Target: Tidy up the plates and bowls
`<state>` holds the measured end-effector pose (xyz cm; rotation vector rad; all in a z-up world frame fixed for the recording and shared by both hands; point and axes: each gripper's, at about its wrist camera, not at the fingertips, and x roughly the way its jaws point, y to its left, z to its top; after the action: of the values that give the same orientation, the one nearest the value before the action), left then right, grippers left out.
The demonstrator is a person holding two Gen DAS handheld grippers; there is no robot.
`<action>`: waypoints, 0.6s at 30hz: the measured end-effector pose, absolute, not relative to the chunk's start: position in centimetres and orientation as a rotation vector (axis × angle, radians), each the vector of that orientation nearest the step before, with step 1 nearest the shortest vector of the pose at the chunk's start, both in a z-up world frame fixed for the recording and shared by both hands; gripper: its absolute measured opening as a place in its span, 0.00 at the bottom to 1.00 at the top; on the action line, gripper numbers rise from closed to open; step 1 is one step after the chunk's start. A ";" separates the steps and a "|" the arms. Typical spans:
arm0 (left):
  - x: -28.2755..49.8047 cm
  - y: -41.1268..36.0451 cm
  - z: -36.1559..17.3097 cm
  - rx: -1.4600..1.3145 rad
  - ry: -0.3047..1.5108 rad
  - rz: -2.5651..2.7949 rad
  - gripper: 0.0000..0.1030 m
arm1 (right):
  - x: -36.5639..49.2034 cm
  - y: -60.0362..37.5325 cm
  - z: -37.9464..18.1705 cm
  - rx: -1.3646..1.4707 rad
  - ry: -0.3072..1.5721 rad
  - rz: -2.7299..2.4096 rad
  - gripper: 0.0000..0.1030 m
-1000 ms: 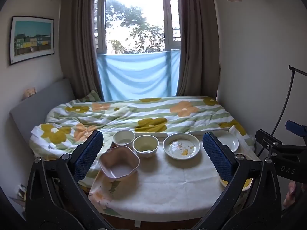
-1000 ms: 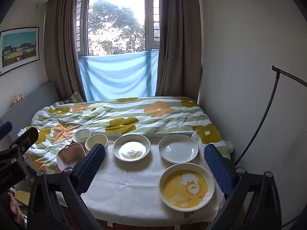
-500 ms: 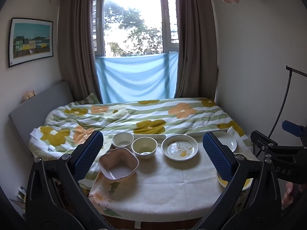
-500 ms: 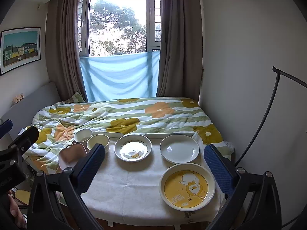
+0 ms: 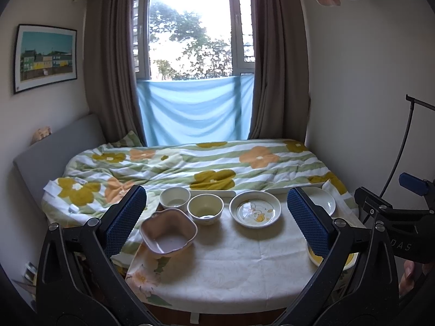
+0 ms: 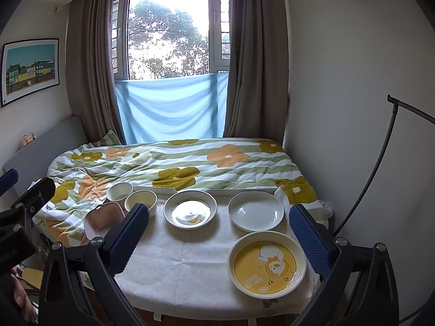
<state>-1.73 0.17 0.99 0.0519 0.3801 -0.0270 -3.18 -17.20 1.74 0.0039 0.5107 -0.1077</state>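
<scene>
On a small table with a white cloth (image 5: 231, 260) (image 6: 185, 260) stand a pink lobed bowl (image 5: 168, 233) (image 6: 102, 218), a white cup-bowl (image 5: 174, 197) (image 6: 119, 191), a cream bowl (image 5: 205, 208) (image 6: 140, 200), a deep plate with a cartoon print (image 5: 255, 209) (image 6: 190, 209), a plain white plate (image 5: 322, 200) (image 6: 255, 214) and a yellow duck plate (image 6: 267, 263) (image 5: 331, 259), partly hidden in the left wrist view. My left gripper (image 5: 216, 218) hangs open above the table's near side. My right gripper (image 6: 221, 237) is open too, holding nothing.
A bed with a flowered quilt (image 5: 195, 163) (image 6: 174, 163) lies right behind the table, under a curtained window. A dark curved stand pole (image 6: 380, 163) rises by the right wall. The right gripper's body (image 5: 391, 217) shows at the left view's right edge.
Both views have shifted slightly, the scene sitting a little lower and nearer to centre. No dish has moved and both grippers stay open.
</scene>
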 end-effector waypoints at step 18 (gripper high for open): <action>-2.4 -0.4 1.3 0.060 0.370 -0.029 1.00 | -3.3 -17.1 1.8 0.005 0.509 -0.107 1.00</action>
<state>-2.41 -0.35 1.33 0.0596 0.3704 -0.0287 -3.27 -17.11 1.76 0.0048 0.5091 -0.1073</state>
